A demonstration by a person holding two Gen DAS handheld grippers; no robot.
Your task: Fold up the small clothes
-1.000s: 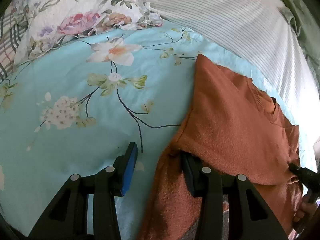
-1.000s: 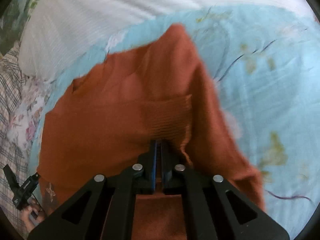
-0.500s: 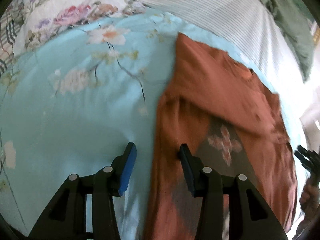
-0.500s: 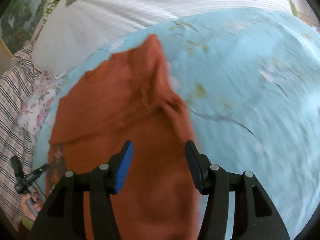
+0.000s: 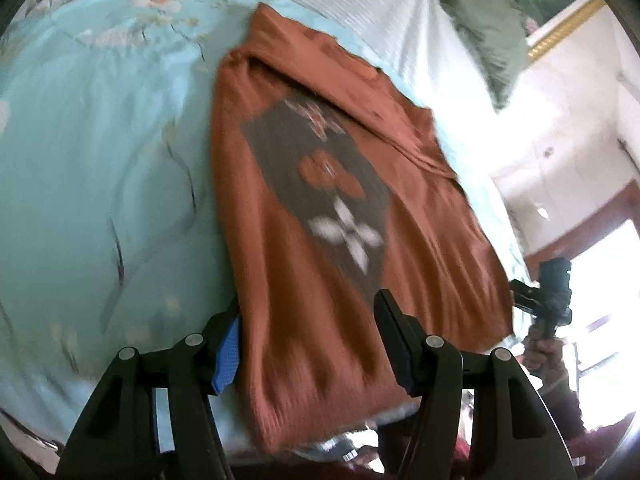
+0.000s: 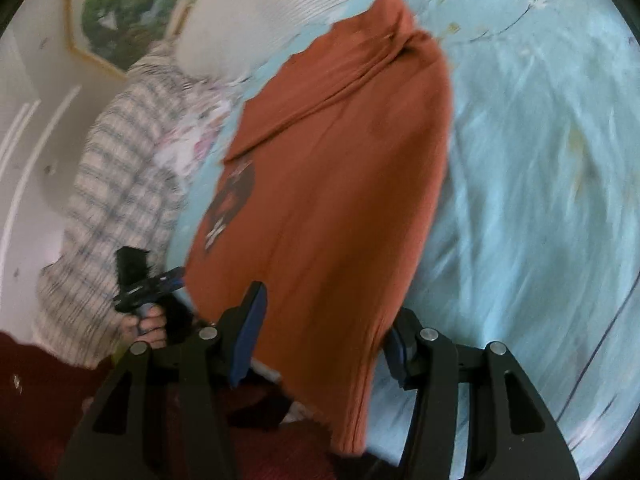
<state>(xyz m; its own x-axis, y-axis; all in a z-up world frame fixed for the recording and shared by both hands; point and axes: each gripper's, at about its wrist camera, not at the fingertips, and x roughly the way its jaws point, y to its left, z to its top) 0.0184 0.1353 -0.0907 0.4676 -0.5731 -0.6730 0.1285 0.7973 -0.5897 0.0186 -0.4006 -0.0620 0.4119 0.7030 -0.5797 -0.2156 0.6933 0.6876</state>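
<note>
While both views are motion-blurred, the pale blue floral bedspread [image 5: 88,184] fills most of each, with a white striped pillow [image 5: 368,4] at its far end and a plaid cloth [image 6: 116,168] beside the bed in my right view. The rust-orange sweater [image 5: 288,320] lies flat on the bedspread, lengthwise away from me, one sleeve folded diagonally across the upper part; its grey patch [image 5: 320,184] with a white flower shows on the body. The near hem hangs at the bed's edge. My left gripper [image 5: 308,344] is spread wide, holding nothing, its blue pads either side of the sweater's near end, seemingly above it. My right gripper [image 6: 324,332] is also spread wide and empty, over the same near end. Each view shows the other gripper held off the sweater's side.
</note>
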